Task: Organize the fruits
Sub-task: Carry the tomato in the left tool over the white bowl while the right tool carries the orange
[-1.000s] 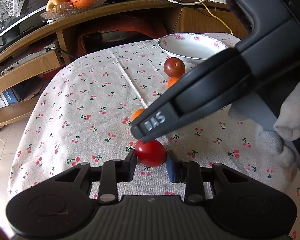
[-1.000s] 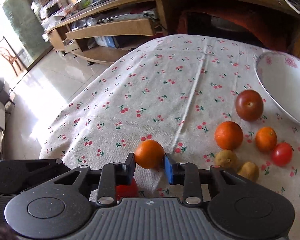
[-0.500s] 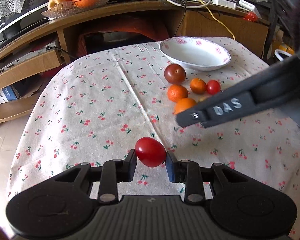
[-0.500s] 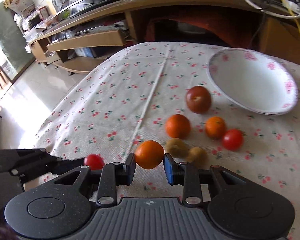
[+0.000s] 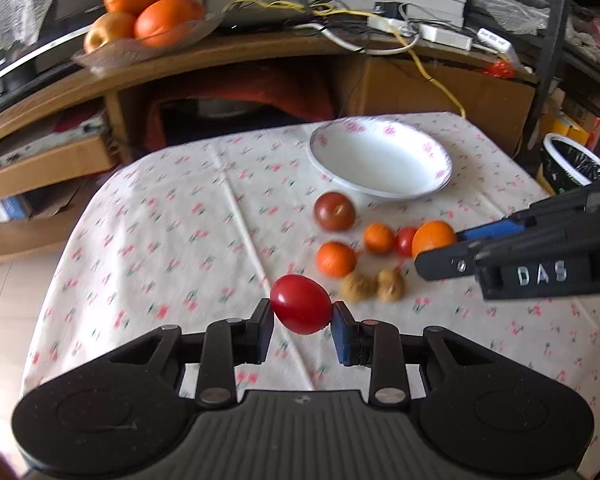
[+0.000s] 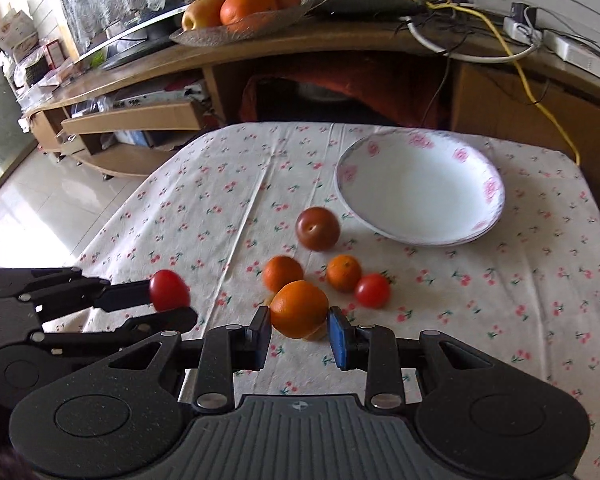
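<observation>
Two fruits are airborne. Your left gripper (image 5: 302, 317) pinches a tomato (image 5: 301, 309), your right gripper (image 6: 299, 327) an orange (image 6: 299, 308), both above the cloth (image 6: 220, 184) short of the empty bowl (image 6: 420, 192). Step: carry. Next: reach over the rim, lower, release.

A glass dish (image 6: 236, 30) of oranges and an apple sits on the curved wooden shelf (image 6: 340, 46). A yellow cable (image 6: 512, 60) and white power strip (image 6: 580, 56) lie at its right end.
</observation>
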### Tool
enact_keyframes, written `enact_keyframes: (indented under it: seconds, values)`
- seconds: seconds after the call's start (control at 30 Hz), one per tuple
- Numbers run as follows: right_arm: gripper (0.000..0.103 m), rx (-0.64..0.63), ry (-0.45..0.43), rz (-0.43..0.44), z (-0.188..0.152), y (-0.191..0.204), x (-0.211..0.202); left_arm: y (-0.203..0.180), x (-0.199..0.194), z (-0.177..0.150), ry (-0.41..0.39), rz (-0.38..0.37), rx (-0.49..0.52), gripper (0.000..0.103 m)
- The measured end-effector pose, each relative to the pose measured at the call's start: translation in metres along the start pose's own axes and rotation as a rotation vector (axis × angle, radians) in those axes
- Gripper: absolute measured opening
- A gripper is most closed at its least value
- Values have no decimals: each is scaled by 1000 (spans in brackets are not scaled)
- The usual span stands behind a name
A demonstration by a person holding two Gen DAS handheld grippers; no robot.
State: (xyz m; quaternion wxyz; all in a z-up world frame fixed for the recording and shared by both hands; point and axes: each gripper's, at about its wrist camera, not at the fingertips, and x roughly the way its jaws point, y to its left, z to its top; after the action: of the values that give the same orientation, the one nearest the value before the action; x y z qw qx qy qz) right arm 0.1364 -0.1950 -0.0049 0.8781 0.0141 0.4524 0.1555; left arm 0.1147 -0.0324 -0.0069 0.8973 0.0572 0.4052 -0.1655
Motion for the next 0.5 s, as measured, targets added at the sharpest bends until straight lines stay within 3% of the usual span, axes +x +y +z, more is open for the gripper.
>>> enact_keyframes:
  seconds: [0.5]
  values:
    - [26, 70, -6, -83, 31, -44, 19, -22, 49, 67, -6, -88, 81, 39]
